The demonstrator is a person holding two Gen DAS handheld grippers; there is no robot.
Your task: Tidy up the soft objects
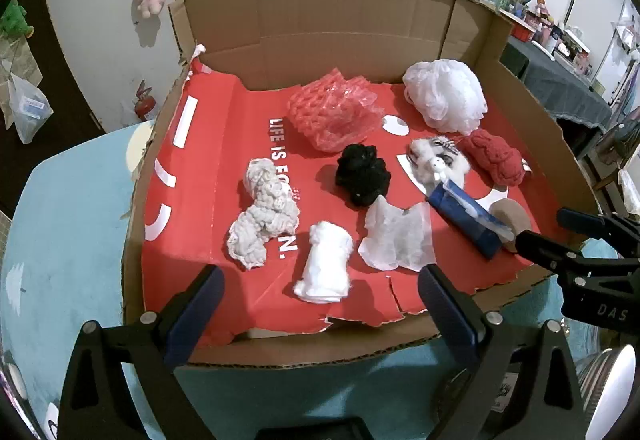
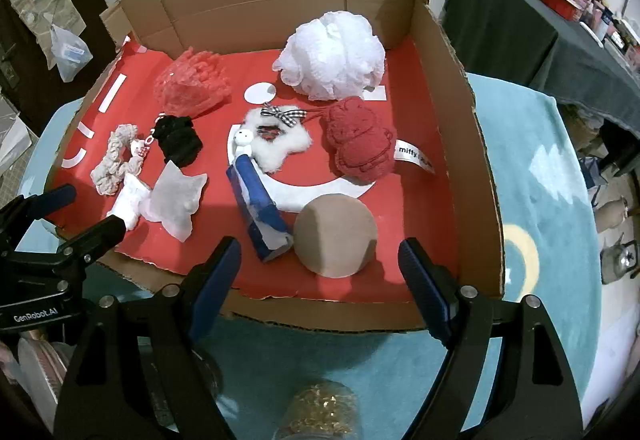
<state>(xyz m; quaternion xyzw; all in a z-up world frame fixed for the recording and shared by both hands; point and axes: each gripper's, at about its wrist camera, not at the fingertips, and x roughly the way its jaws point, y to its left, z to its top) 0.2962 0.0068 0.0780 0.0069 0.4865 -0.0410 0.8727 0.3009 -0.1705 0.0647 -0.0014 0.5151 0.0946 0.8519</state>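
progress: barely begun — nothing sorted | items: white mesh bath pouf (image 2: pixel 332 54), red plush toy (image 2: pixel 362 144), black scrunchie (image 2: pixel 178 140) scattered in red-lined cardboard box (image 2: pixel 460 120) | left claw (image 1: pixel 320 314), right claw (image 2: pixel 320 272): both released, empty — hovering at box's near edge

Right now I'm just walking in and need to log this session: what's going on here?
A person holds a gripper in each hand over a cardboard tray of soft things. The left gripper is open before the white cotton wad. The right gripper is open before the tan round sponge. Neither holds anything. The white mesh pouf, red plush and black scrunchie lie untouched.
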